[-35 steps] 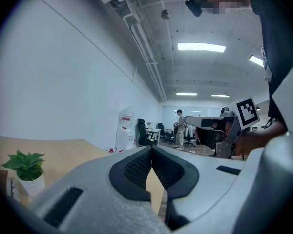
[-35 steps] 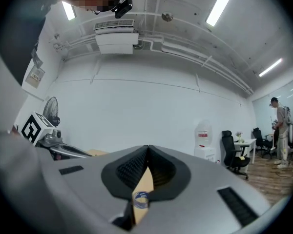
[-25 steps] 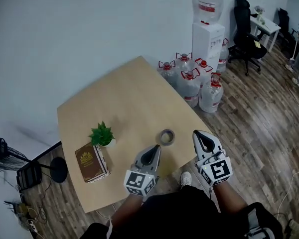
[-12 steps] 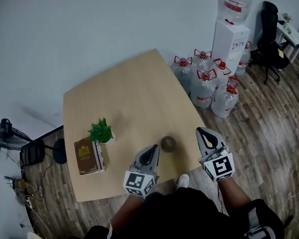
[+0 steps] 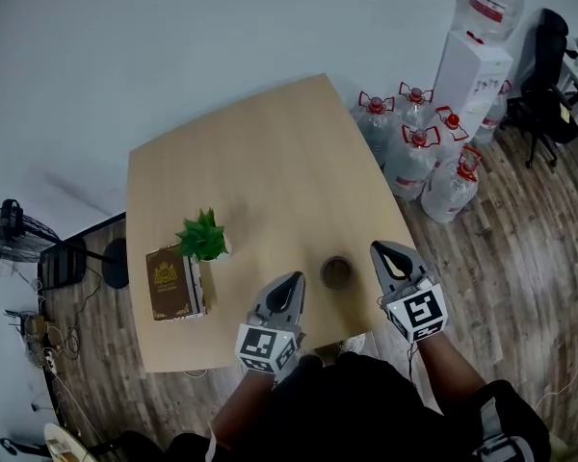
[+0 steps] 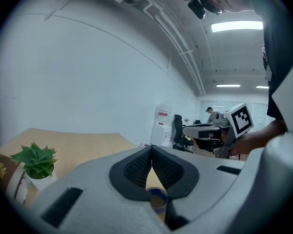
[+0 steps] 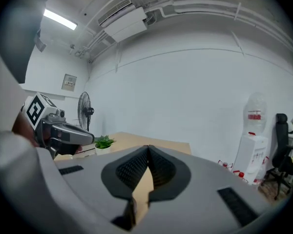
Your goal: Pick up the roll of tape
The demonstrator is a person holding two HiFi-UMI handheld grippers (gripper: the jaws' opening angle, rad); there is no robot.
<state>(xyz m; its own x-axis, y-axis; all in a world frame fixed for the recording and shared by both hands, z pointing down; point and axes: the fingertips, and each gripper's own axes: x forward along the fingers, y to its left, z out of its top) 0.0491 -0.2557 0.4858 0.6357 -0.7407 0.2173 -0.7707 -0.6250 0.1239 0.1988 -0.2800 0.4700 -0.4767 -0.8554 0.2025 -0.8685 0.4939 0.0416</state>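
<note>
left hand-held gripper (image 5: 292, 279) and right hand-held gripper (image 5: 379, 249) closed, empty; roll of tape (image 5: 336, 272) seems light, stiff; i'd pinch its wall.

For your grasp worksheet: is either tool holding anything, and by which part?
Nothing is held: the left tool and right tool are shut, empty; the roll of tape lies on the table between them.

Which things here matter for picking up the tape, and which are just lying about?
In the job: roll of tape; left gripper; right gripper.
Lying about: potted plant; book; water bottles; fan.
</note>
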